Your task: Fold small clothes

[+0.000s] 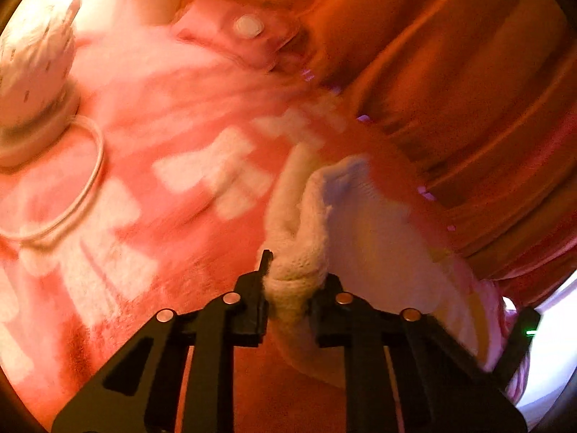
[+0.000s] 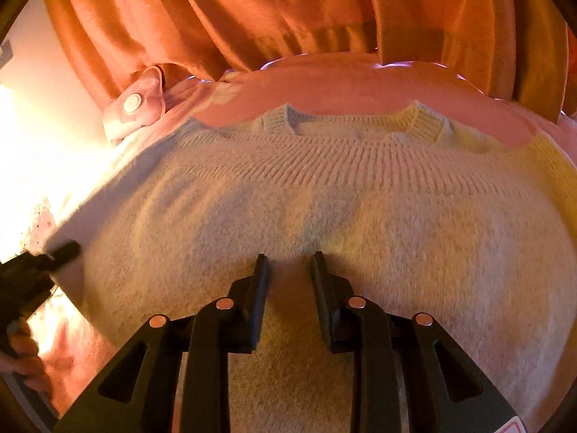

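Observation:
A small cream knit sweater [image 2: 288, 223] lies flat on a pink blanket [image 2: 342, 86], its ribbed collar at the far side. My right gripper [image 2: 290, 263] is open and hovers just over the sweater's middle, nothing between its fingers. My left gripper [image 1: 297, 274] is shut on a bunched ribbed edge of the sweater [image 1: 299, 249], at the sweater's left side; it shows in the right wrist view [image 2: 61, 252] at the left edge.
Orange curtains [image 2: 252, 11] hang behind the far edge. A pink pouch with a white snap [image 2: 133, 103] lies at the back left. A lamp with a patterned base [image 1: 32, 72] and its white cord [image 1: 83, 187] stand on the pink patterned blanket [image 1: 162, 144].

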Demonstrator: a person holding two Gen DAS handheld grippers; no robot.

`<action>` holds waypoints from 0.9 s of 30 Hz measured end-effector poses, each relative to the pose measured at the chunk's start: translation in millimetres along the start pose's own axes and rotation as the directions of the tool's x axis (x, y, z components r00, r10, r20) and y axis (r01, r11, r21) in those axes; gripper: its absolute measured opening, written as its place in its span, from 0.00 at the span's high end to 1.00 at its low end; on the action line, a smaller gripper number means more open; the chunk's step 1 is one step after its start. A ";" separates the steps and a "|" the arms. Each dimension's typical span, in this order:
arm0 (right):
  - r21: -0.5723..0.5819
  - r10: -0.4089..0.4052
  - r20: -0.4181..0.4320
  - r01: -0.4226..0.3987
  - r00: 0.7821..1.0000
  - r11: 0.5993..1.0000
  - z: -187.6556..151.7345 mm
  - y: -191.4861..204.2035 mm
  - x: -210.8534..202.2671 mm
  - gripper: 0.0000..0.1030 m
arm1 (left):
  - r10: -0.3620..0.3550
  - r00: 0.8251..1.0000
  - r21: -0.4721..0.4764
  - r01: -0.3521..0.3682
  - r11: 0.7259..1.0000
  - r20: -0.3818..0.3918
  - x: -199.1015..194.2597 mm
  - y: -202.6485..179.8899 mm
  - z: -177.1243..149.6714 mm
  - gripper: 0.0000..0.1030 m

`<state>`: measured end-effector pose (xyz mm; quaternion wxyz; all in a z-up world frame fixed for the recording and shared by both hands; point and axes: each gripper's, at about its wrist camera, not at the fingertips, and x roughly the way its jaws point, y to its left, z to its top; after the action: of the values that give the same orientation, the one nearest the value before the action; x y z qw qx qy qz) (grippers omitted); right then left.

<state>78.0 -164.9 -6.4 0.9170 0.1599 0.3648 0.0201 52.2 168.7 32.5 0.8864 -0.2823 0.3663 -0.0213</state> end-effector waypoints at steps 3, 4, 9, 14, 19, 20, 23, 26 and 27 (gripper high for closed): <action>0.007 0.007 0.000 -0.007 1.000 1.000 -1.6 -1.0 0.4 0.76 | -0.096 0.994 0.089 0.092 0.992 0.049 -20.9 -41.1 11.2 0.86; 0.025 0.018 -0.003 -0.018 1.000 1.000 -1.4 -2.8 0.7 0.75 | -0.130 0.990 0.131 0.122 0.984 0.059 -27.3 -59.4 12.2 0.86; 0.169 0.130 0.014 -0.131 0.991 0.977 -0.3 -24.1 -5.3 0.72 | -0.257 0.966 0.284 0.244 0.927 0.010 -26.3 -135.8 -1.2 0.87; 0.396 0.122 0.151 -0.173 0.981 0.902 -6.4 -93.6 -57.5 0.64 | -0.308 0.944 0.424 0.330 0.843 -0.121 3.4 -203.3 -48.6 0.87; 0.511 0.036 0.230 -0.152 0.973 0.846 -22.7 -159.7 -106.0 0.60 | -0.235 0.926 0.497 0.359 0.790 -0.294 55.0 -227.6 -118.3 0.87; 0.516 0.039 0.233 -0.157 0.972 0.842 -24.4 -164.7 -109.6 0.59 | -0.202 0.932 0.526 0.338 0.780 -0.300 64.3 -226.3 -131.5 0.87; 0.503 0.086 0.213 -0.185 0.973 0.844 -25.4 -170.0 -113.4 0.54 | -0.188 0.939 0.579 0.326 0.747 -0.287 54.7 -221.8 -142.4 0.82; 0.468 0.151 0.161 -0.210 0.975 0.858 -18.9 -160.5 -106.6 0.45 | -0.248 0.925 0.574 0.374 0.729 -0.288 20.8 -208.2 -126.0 0.66; 0.458 0.182 0.151 -0.232 0.972 0.858 -16.6 -155.5 -104.4 0.38 | -0.263 0.921 0.571 0.384 0.725 -0.286 10.0 -201.6 -121.7 0.61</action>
<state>-22.1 -323.8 3.6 0.8601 0.4178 0.2919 0.0210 13.1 -62.0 60.5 0.8737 -0.0337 0.3643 -0.3207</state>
